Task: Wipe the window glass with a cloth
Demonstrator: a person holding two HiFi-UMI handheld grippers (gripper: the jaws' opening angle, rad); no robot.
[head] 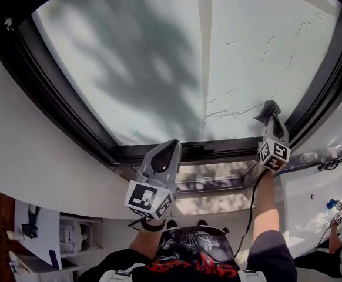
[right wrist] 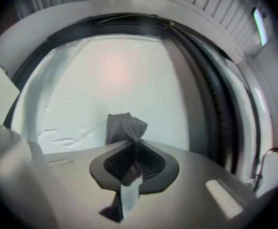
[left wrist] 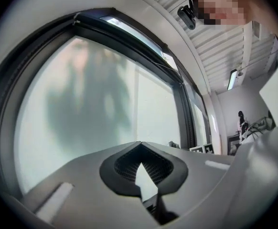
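Two grippers show together only in the head view: left gripper (head: 172, 144) low by the bottom frame (head: 218, 151), right gripper (head: 271, 107) up at the lower right of the glass (head: 130, 57), beside streaks (head: 235, 107). Right gripper view adds what that one can't resolve: grey mesh cloth (right wrist: 124, 128) clamped between the jaws, bunched, sticking out past the tips toward the glass. Contact with the pane not clear. Left gripper view: jaws pressed together at the tips, nothing between them, aimed at the glass, well apart from the cloth. It alone catches a camera (left wrist: 187, 15) by a person's head above.
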